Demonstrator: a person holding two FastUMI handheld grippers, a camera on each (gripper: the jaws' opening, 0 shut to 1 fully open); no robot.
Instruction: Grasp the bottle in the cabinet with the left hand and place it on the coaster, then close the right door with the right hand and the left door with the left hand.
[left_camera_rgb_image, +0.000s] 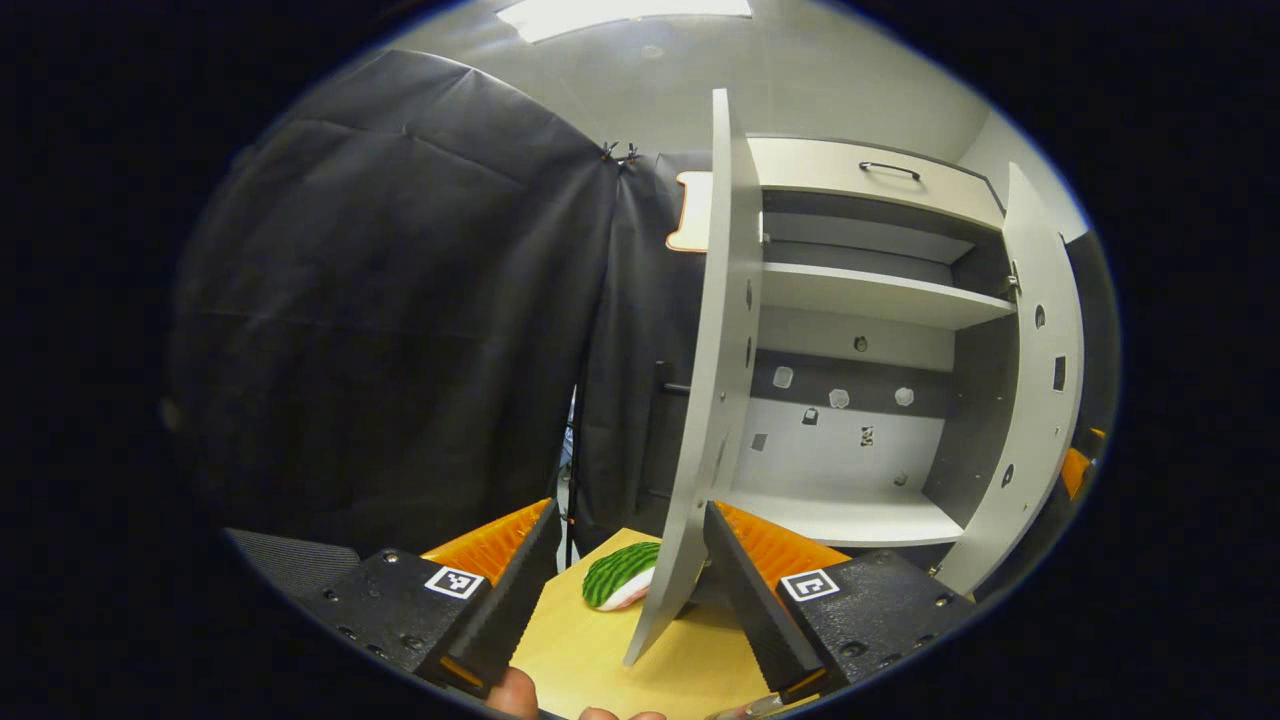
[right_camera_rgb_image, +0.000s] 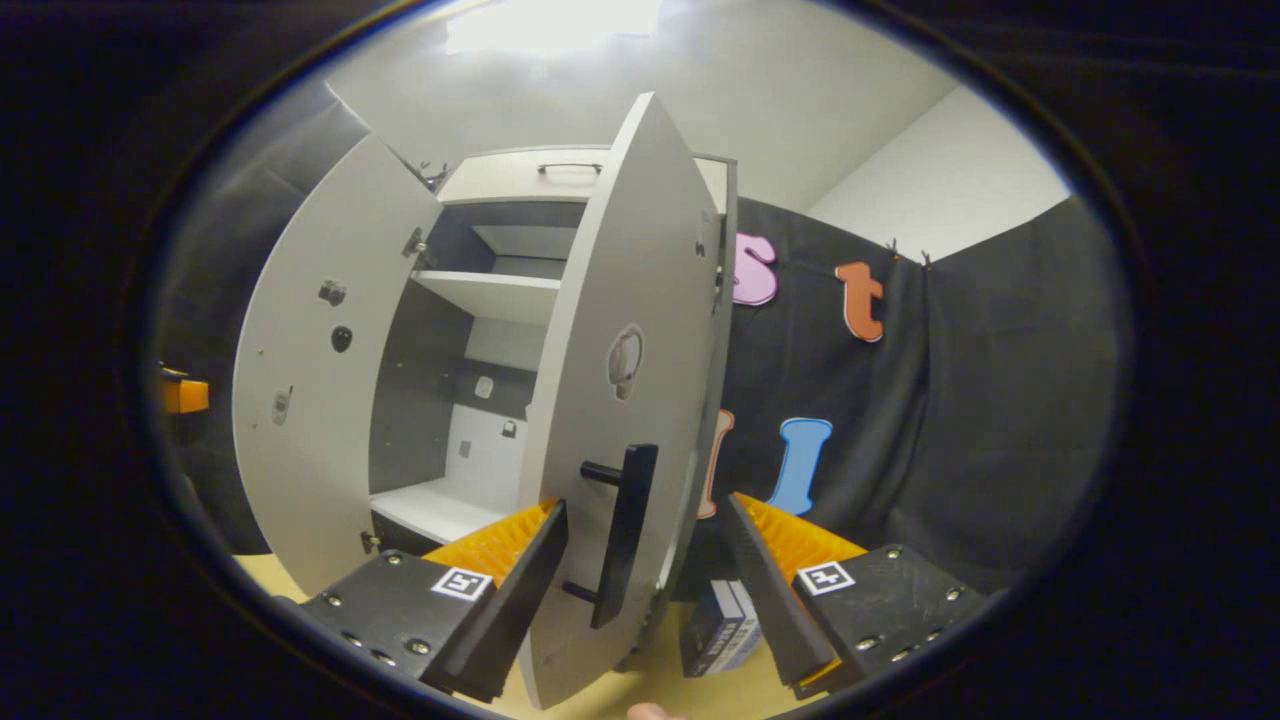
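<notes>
Left gripper (left_camera_rgb_image: 627, 585): jaws spread wide, holding nothing, with the left door's (left_camera_rgb_image: 712, 400) lower edge standing between the fingers.
Right gripper (right_camera_rgb_image: 648, 580): jaws wide too, straddling the black handle (right_camera_rgb_image: 622, 520) on the right door (right_camera_rgb_image: 625, 330); I can't tell if either finger touches it.
Cabinet (left_camera_rgb_image: 860, 300): both doors swung open, shelves bare.
Bottle: can't spot it from here.
Tabletop (left_camera_rgb_image: 600, 650): a watermelon-patterned piece (left_camera_rgb_image: 618, 574) lies just beside the left door's bottom edge.
Near right door: a small dark box (right_camera_rgb_image: 715, 630) on the table.

Watermelon-patterned thing (left_camera_rgb_image: 620, 574) at 6 o'clock half hidden behind left door (left_camera_rgb_image: 712, 400) edge; small box (right_camera_rgb_image: 718, 628) on bench partly behind right tongs finger (right_camera_rgb_image: 775, 600); cabinet wall marks too small to tell.
</notes>
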